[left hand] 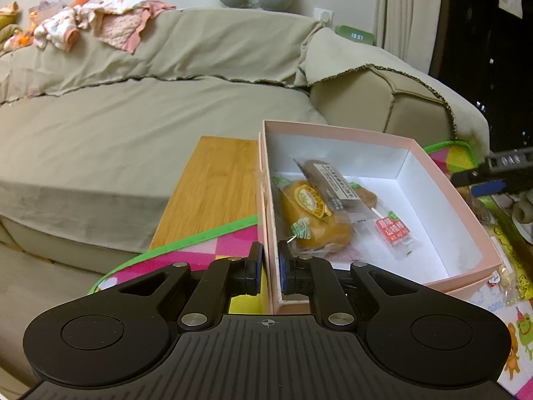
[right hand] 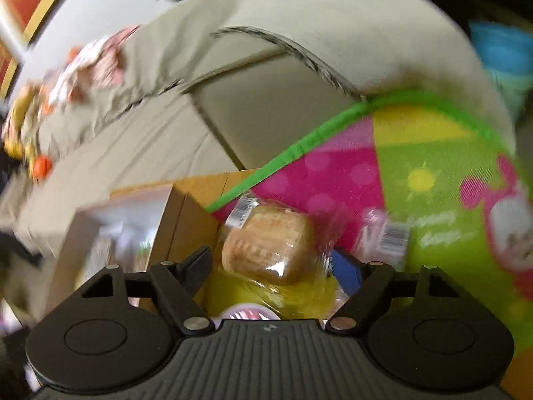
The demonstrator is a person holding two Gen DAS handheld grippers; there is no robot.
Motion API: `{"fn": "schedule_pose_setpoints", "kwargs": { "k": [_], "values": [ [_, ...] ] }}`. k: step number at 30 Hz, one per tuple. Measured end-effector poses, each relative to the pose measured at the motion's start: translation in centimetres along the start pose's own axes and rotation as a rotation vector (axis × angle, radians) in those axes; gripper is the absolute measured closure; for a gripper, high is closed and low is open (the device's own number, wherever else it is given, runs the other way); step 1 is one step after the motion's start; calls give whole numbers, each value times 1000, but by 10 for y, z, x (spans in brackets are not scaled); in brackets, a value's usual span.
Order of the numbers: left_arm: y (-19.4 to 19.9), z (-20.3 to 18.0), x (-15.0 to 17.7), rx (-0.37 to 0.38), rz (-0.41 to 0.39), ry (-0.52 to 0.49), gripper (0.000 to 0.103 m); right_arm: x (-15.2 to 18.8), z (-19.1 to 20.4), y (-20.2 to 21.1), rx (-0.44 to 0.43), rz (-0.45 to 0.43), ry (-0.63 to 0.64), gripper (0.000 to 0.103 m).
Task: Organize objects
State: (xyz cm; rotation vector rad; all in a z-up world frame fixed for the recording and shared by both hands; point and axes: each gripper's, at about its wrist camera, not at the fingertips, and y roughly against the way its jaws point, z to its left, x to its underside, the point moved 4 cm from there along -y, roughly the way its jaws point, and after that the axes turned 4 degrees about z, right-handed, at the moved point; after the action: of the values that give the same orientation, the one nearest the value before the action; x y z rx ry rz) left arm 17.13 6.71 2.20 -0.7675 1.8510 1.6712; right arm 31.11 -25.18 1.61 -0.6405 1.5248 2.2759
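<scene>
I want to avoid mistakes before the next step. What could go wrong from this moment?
1. The left gripper is pinched on only the thin near wall of the pink box; a pull could bend the wall or tip the box.
2. The right gripper stands open around a wrapped bun in a blurred view; closing could catch only the slippery wrapper, or squash the bun.

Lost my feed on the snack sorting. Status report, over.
Left gripper shut on pink box wall. Right gripper open around wrapped bun, no clear grip. Snacks already in box. Nothing blocking.
</scene>
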Motion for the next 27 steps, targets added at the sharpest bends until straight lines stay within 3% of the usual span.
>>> {"fn": "schedule_pose_setpoints", "kwargs": {
  "k": [5, 8, 12, 16, 22, 27],
  "values": [
    [0, -1, 0, 2, 3, -2, 91, 5, 35, 12, 155, -64, 377, 17],
    [0, -1, 0, -2, 3, -6, 91, 1, 37, 0, 196, -54, 469, 17],
    [0, -1, 0, -4, 5, -7, 91, -5, 29, -24, 158, -15, 413, 18],
    [0, -2, 1, -4, 4, -3, 91, -2, 23, -23, 130, -15, 315, 33],
    [1, -2, 2, -7, -1, 7, 91, 12, 18, 41, 149, -97, 215, 40],
    [1, 0, 3, -5, -5, 14, 91, 52, 17, 102, 176, -132, 179, 42]
  ]
}}
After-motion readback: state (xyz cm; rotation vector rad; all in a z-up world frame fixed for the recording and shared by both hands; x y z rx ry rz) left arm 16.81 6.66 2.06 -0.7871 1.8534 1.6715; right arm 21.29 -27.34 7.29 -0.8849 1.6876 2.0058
